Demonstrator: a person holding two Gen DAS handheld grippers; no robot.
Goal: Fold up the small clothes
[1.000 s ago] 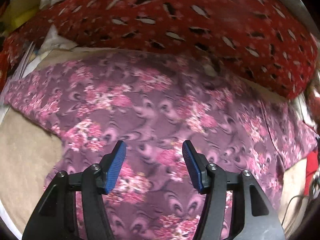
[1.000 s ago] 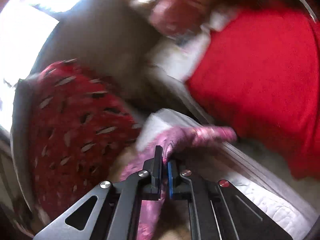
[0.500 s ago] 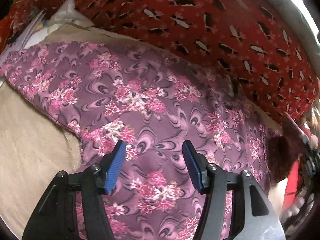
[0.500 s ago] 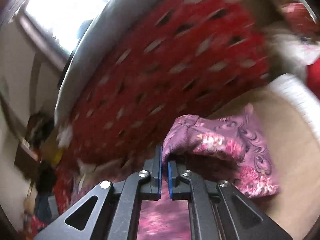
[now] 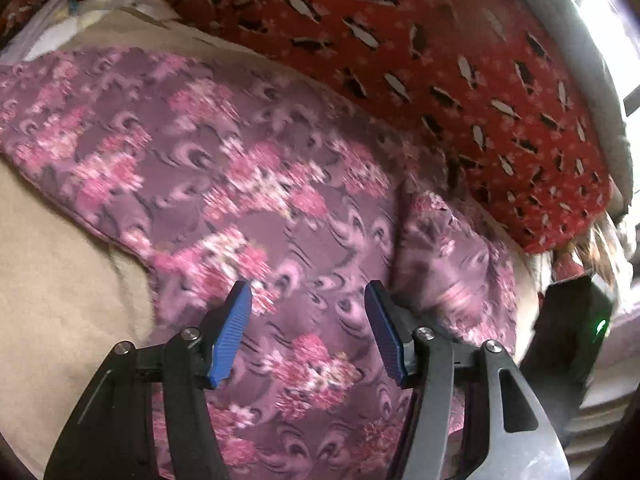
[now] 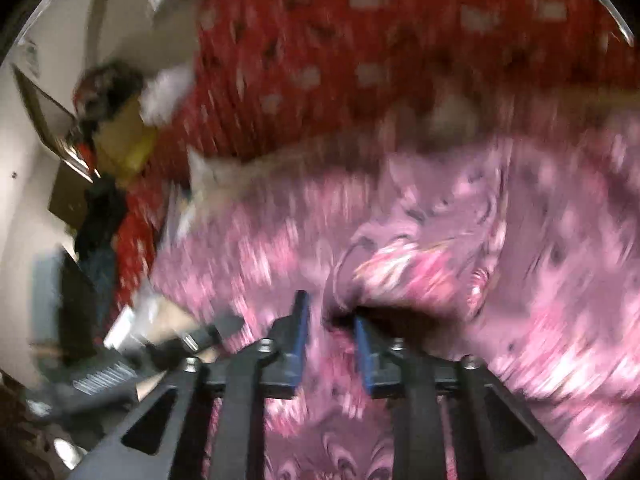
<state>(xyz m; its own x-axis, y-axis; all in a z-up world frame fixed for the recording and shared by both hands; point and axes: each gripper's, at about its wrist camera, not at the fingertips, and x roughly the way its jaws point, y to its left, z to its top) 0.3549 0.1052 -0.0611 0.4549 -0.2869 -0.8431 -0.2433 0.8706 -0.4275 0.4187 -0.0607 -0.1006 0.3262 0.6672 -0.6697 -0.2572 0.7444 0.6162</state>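
Observation:
A purple garment with pink flowers (image 5: 256,184) lies spread on a beige surface (image 5: 52,280). Its right end is folded over onto the body as a bunched flap (image 5: 452,248). My left gripper (image 5: 308,336) is open and empty, hovering just above the garment's middle. In the blurred right wrist view the same garment (image 6: 420,248) fills the frame, with the folded flap lying just ahead of my right gripper (image 6: 328,320). The right gripper's jaws stand apart with nothing between them. The right gripper's black body (image 5: 568,340) shows at the right of the left wrist view.
A red cloth with black and white marks (image 5: 440,60) lies along the far side, touching the garment's edge. White cloth and papers (image 5: 72,8) sit at the far left. Clutter, yellow and dark items (image 6: 108,152), stands by a wall at left.
My right gripper carried the garment's end leftward over the body, then opened and let it go. The flap now lies on the garment. My left gripper stayed open and shifted slightly.

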